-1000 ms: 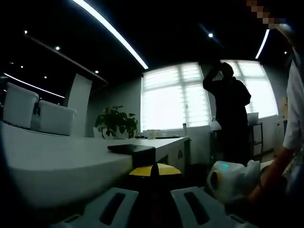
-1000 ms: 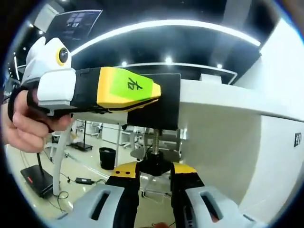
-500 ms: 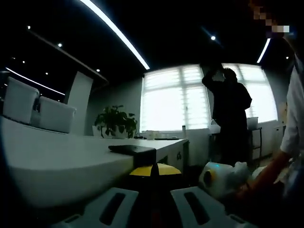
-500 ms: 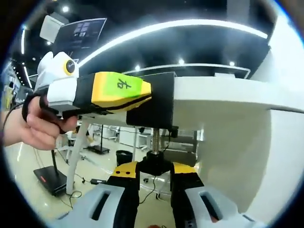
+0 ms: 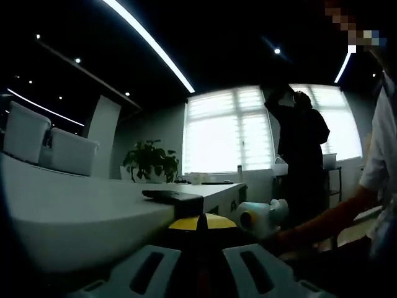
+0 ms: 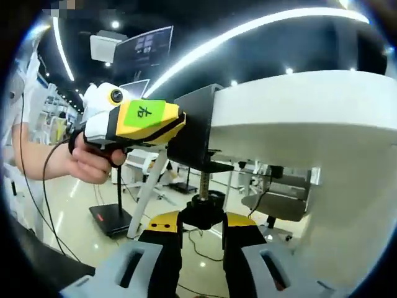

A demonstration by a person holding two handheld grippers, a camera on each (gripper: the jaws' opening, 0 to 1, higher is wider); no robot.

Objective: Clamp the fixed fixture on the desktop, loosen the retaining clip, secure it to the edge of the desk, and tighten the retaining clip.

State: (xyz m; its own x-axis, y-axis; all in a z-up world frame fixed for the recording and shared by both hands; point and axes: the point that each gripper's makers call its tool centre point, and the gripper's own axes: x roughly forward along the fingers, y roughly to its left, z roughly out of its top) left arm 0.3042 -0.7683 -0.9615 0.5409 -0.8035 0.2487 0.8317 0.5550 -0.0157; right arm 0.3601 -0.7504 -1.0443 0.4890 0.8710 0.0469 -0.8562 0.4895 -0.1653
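Right gripper view: the black metal clamp fixture [image 6: 197,130] sits over the edge of the white bench [image 6: 310,115], its threaded screw [image 6: 203,184] dropping below the benchtop to a black round knob [image 6: 202,214]. The right gripper [image 6: 202,231] has its yellow-tipped jaws closed on that knob from either side, directly beneath the bench edge. From the left, the left gripper [image 6: 144,121], yellow and black with a green label, presses its jaws against the fixture's outer face, held by a person's hand [image 6: 93,162]; how far those jaws stand apart cannot be told. Left gripper view: the fixture's flat black top plate [image 5: 172,195] lies on the benchtop just ahead of the yellow jaw tips, with a potted green plant [image 5: 151,159] and a standing person [image 5: 302,152] against bright windows beyond.
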